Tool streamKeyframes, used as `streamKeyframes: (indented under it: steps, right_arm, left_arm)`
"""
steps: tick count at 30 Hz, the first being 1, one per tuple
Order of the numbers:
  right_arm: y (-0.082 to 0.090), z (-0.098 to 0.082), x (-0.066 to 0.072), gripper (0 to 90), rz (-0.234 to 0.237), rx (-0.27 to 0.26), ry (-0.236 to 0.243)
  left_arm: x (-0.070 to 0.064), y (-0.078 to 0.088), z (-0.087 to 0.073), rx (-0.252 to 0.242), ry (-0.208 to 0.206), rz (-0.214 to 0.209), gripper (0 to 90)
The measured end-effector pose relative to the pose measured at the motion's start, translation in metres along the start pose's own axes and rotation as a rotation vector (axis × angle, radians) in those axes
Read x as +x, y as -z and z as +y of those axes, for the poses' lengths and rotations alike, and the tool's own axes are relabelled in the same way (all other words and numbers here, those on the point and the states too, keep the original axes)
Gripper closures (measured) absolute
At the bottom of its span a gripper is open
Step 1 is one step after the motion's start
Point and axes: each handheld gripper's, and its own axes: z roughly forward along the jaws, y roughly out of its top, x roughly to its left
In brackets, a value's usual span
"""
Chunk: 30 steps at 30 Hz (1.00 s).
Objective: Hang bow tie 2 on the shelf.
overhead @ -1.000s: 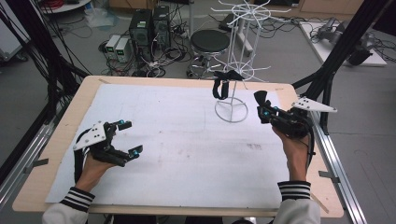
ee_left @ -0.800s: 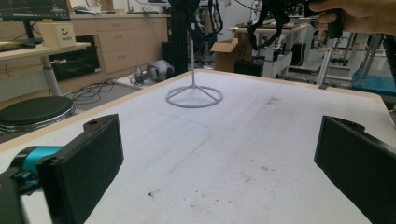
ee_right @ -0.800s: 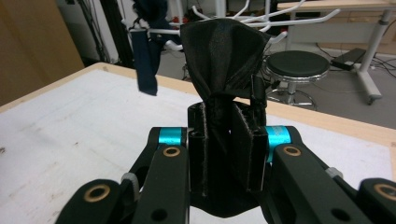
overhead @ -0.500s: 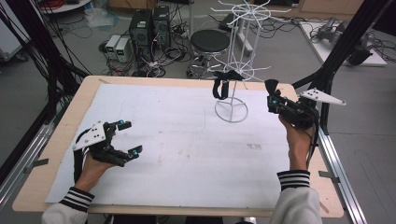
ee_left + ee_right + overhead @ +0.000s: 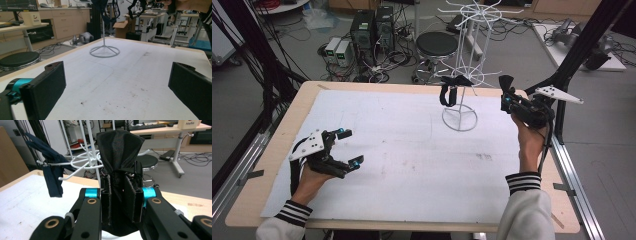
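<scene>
Our right claw (image 5: 121,195) stays clamped on 1 black cloth (image 5: 120,152), 1 dark cloth (image 5: 447,92) already hung on the rack (image 5: 460,60); ours is not yet hooked.

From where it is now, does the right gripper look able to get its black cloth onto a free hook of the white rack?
Probably yes. The right gripper, shut on the black cloth, is raised beside the white rack, and nothing lies between them. Bare hook arms show next to the dark cloth already hanging.

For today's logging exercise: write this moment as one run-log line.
left tongs: open, empty, low over table | right tongs: shut on black cloth, beside white rack | dark cloth: hanging on rack
</scene>
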Motion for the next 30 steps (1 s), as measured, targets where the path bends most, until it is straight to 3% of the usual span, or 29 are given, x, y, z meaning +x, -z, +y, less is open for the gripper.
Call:
streamKeyframes:
  steps: [17, 30]
  right_arm:
    - [-0.012, 0.016, 0.005, 77.0, -0.025, -0.022, -0.005]
    - [-0.020, 0.027, 0.015, 76.8, -0.015, -0.029, -0.016]
  left_arm:
    - [0.002, 0.004, 0.000, 0.003, -0.002, 0.006, 1.8]
    - [0.002, 0.004, 0.000, 0.000, 0.000, 0.001, 1.8]
